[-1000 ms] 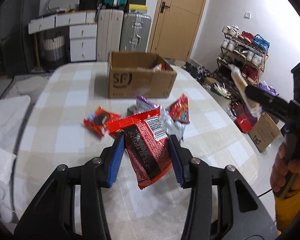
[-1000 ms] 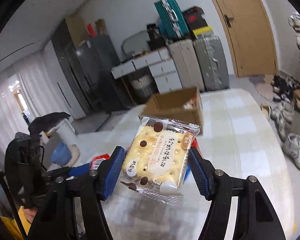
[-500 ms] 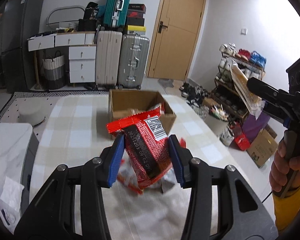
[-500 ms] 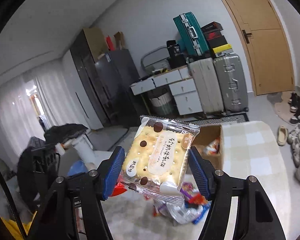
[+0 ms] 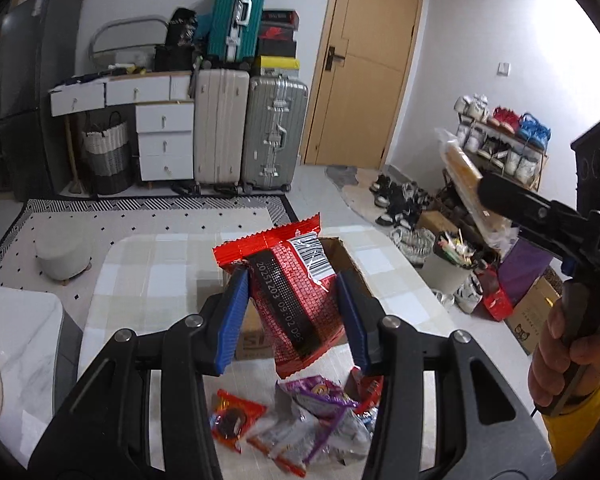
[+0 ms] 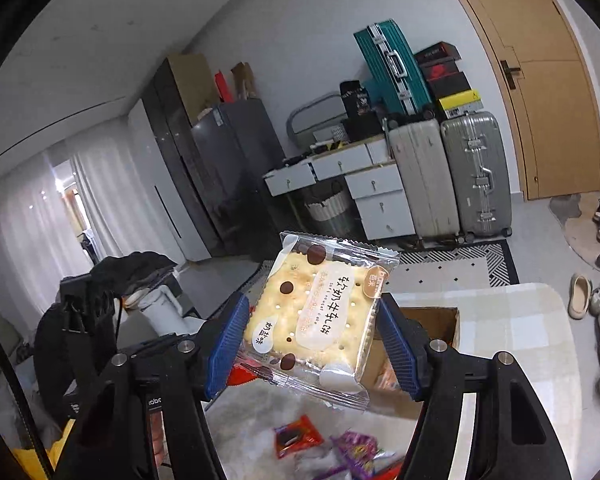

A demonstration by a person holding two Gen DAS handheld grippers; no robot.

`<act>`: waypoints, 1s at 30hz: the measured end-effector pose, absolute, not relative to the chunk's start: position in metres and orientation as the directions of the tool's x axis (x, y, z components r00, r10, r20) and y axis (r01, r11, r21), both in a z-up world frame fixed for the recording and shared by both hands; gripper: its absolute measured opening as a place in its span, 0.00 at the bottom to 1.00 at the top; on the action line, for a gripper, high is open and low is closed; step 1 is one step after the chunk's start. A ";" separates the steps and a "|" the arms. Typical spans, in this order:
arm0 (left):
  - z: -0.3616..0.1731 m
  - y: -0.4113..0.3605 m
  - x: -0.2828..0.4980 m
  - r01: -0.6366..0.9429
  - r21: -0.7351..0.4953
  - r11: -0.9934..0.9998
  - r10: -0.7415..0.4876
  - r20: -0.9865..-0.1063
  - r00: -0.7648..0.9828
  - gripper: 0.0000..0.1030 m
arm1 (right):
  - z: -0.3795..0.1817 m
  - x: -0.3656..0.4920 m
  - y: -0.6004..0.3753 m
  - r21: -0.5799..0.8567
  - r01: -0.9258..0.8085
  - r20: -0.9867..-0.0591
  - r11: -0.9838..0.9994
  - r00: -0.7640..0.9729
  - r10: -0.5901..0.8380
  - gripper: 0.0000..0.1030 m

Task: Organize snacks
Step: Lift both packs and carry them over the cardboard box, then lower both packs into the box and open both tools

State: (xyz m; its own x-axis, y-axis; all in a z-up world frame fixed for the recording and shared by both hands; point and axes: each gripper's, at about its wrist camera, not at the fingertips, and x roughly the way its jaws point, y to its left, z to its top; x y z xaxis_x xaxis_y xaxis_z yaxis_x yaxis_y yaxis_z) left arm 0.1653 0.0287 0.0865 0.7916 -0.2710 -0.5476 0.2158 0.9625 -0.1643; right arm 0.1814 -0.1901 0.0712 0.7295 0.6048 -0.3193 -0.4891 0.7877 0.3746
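Over on your left, your left gripper (image 5: 296, 306) is clamped on the red snack packet (image 5: 296, 292), blue pads squeezing both sides, and the packet stands nearly upright between them, its top edge poking above the fingertips and its lower corner hanging free underneath. Watch that grip: it's a slick foil wrapper held by the flanks only, so a jolt or a quick tilt could let it slide down and out, I'd say, landing back on the loose snack pile (image 5: 296, 428) on the checked table (image 5: 152, 276) just below. The cardboard box (image 5: 342, 258) sits right behind the packet, mostly hidden by it, only the open far corner showing, so judging the rim from this view is tricky; drop early and you hit the near wall or miss short. Moving right, your right gripper (image 6: 314, 332) has its jaws closed on the biscuit pack (image 6: 320, 312), held flat-faced toward the camera, gripped by its side edges. Squeeze harder and the biscuit inside may crack; that's my worry there. The box (image 6: 440, 320) lies behind and slightly right of that pack, with more snacks scattered on the table beneath. Both loads aiming for one opening, you risk the two tools bumping over the box.
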 end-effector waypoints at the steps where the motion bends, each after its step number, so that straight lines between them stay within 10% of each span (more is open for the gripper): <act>1: 0.085 0.028 0.176 0.209 -0.171 0.963 -0.270 -0.555 0.787 0.40 | 0.067 0.193 -0.189 0.379 -0.480 -0.333 0.791 0.727 0.601 0.64; 30: -0.072 -0.001 0.438 0.098 -0.217 0.971 -0.234 -0.794 0.561 0.41 | -0.088 0.378 -0.165 0.376 -0.348 -0.641 0.858 0.571 0.513 0.64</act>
State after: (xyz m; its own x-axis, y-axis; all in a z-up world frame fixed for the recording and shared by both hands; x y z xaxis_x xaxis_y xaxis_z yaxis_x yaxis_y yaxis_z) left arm 0.4383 -0.0014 -0.0725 0.5609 -0.2338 -0.7942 0.0981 0.9713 -0.2166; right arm 0.3775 -0.1646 -0.0879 0.5714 0.5128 -0.6408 -0.3483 0.8585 0.3765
